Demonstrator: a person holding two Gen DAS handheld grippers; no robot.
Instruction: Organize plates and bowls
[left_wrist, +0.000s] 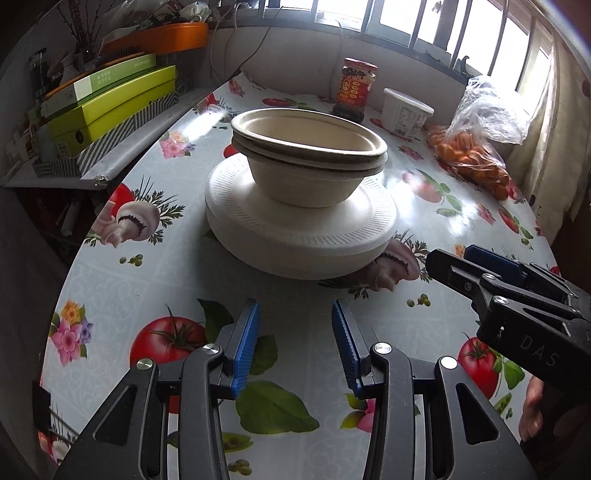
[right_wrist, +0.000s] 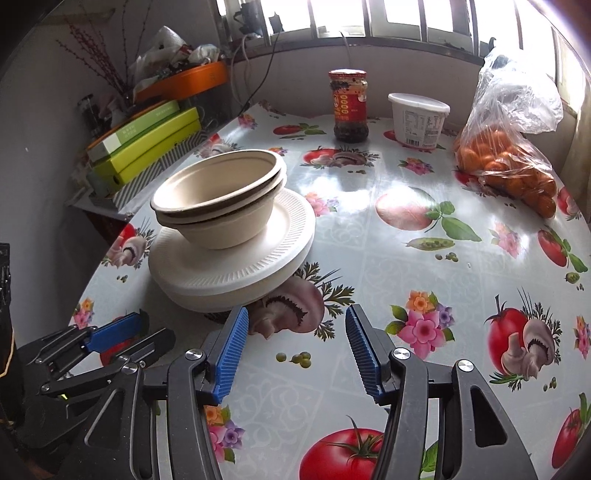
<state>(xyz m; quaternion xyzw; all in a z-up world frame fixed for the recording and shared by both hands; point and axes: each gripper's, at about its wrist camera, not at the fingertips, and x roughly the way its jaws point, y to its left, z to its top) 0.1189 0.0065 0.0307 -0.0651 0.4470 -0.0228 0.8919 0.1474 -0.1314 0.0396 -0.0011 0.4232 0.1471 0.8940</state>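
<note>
Left wrist view: looking down over left gripper (left_wrist: 295, 314), blue pads spread apart, nothing between them, hovering above the tablecloth (left_wrist: 295, 291) printed with tomatoes and mushrooms. Sitting straight ahead at twelve o'clock: stacked white plates (left_wrist: 295, 236), resting on the cloth, carrying two nested beige bowls (left_wrist: 306, 158) on top. Showing beyond the stack, at one o'clock: a red-labelled jar (left_wrist: 356, 88), a white tub (left_wrist: 406, 112), and a plastic bag of oranges (left_wrist: 476, 151) further round at two o'clock. Piling up at ten o'clock: green boxes (left_wrist: 110, 103) on a side shelf. Entering at three o'clock: right gripper (left_wrist: 461, 266), well apart from the plates.

Right wrist view: hovering with right gripper (right_wrist: 295, 325) jaws likewise parted, empty, left pad tip lying just beside the near rim of the plates (right_wrist: 236, 266) at eleven o'clock, contact impossible to tell. Resting on them, leaning slightly: the bowls (right_wrist: 221, 199). Appearing at nine o'clock: left gripper (right_wrist: 122, 332).
</note>
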